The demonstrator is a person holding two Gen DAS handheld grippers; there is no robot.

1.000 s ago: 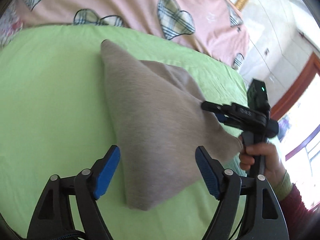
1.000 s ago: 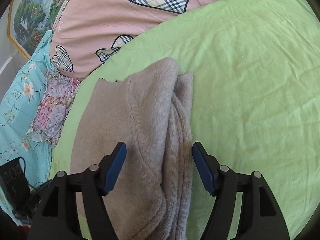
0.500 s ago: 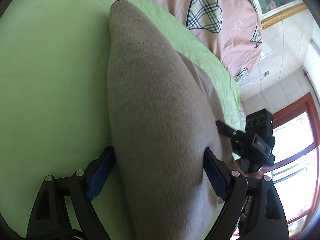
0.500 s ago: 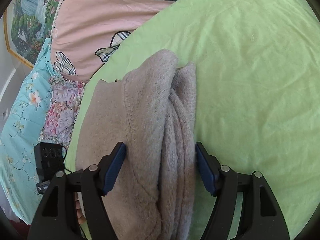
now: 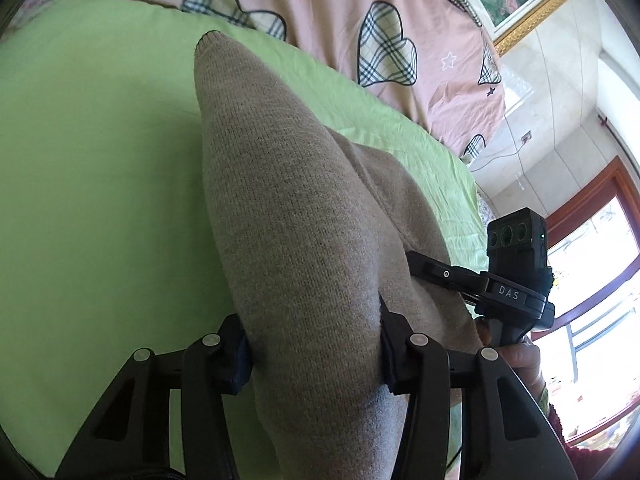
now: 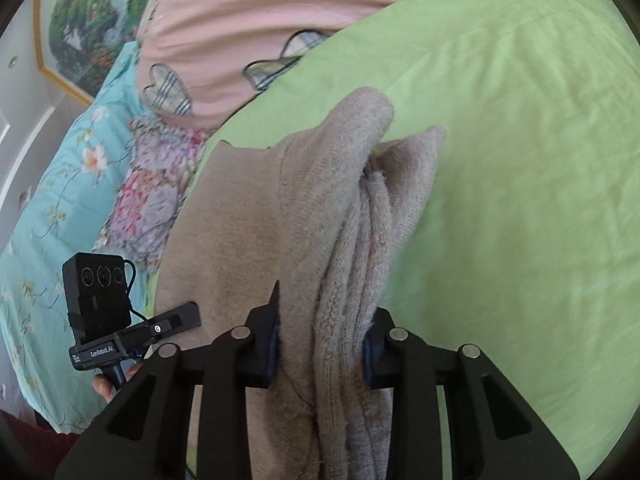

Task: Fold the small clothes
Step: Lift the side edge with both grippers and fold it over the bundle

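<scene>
Beige knit sweater (image 5: 296, 240) lies on the green bedsheet (image 5: 88, 168); my left gripper (image 5: 314, 354) and right gripper (image 6: 320, 340) are closing on bunched edges. Thick layers might slip out mid-lift, ruining the fold.

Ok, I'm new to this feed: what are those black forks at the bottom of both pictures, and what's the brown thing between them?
There is no robot arm: a person holds a two-finger gripper in each hand, and each picture comes from a fisheye camera on one gripper, looking along its fingers. The left gripper is closing, its pads against a bunched end of a beige knitted sweater. The right gripper is closing on another bunched part of the same sweater, fabric pressed between its pads. Each view also shows the other gripper at its edge. The sweater lies on a green bedsheet, with a pink quilt with plaid hearts behind.
</scene>
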